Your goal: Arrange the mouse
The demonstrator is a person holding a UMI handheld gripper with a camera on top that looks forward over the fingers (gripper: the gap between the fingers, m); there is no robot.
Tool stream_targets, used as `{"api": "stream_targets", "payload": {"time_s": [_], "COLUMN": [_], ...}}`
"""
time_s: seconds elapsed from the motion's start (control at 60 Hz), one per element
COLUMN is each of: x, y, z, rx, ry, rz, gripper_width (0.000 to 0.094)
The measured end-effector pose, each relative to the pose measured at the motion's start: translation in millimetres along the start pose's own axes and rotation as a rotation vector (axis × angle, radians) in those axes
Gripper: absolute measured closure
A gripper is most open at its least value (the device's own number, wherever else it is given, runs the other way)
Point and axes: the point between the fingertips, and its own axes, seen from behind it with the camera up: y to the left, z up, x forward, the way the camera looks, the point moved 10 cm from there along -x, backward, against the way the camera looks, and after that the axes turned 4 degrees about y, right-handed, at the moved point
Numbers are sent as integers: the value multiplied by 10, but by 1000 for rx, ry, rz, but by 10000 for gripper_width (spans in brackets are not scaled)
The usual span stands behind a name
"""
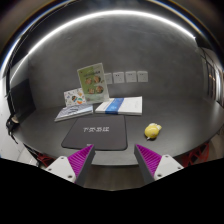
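A small yellow mouse (152,131) lies on the dark table, just beyond my right finger and to the right of a dark grey mouse mat (97,134). The mat lies flat ahead of both fingers, and nothing is on it. My gripper (113,160) is open and empty, its two purple pads wide apart above the table's near part. Nothing is between the fingers.
Behind the mat lie a blue and white book (122,106) and some leaflets (78,98), with an upright green card (92,80) standing against the grey wall. A dark object (18,100) stands at the far left.
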Motion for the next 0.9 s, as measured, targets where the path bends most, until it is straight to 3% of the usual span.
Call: {"api": "stream_targets", "payload": {"time_s": [0.267, 0.533, 0.9], "x": [-51, 489, 1530], "y": [31, -852, -1557], "z": [-246, -261, 117], "rx": [-27, -36, -67], "ry": [68, 97, 130], "rz": [-93, -185, -67], "gripper_width": [105, 107, 116]}}
